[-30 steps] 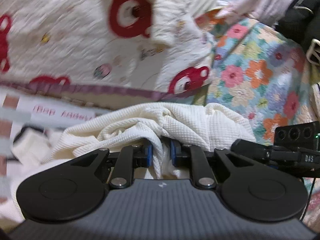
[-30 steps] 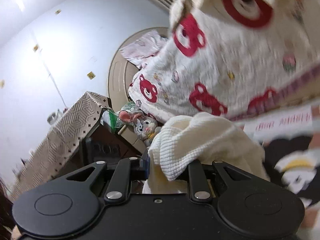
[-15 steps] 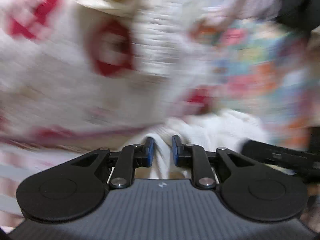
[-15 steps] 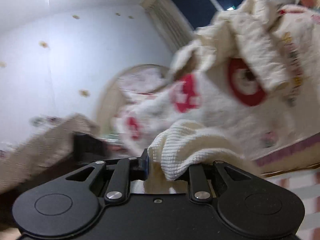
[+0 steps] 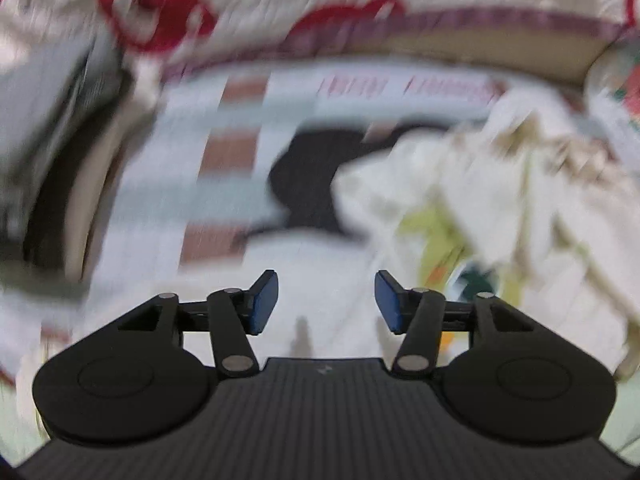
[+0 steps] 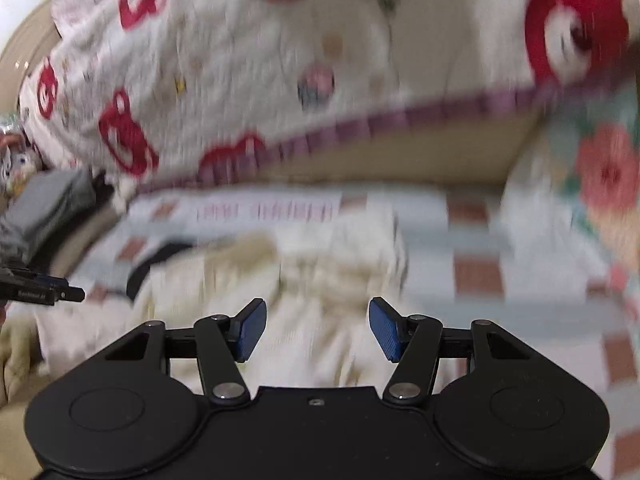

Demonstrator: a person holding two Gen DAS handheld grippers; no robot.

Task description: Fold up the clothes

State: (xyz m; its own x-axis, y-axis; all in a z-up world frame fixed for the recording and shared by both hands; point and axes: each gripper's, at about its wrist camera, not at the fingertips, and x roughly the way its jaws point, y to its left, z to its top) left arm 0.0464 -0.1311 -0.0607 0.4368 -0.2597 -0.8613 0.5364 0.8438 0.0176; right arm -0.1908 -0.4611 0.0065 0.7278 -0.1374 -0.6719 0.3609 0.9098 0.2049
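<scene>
Both the left tool and right tool are seen spread apart and empty above a crumpled cream garment on the bed; a fresh grasp on its edge is judged to be called for.

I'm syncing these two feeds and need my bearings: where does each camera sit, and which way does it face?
Left wrist: on the left gripper, looking along its open fingers at the cream garment to its right; only the gripper shows.
Right wrist: on the right gripper, open, facing the garment ahead; the left gripper's tip shows at left.
Shared: the garment, the checked sheet and the red-bear quilt.
</scene>
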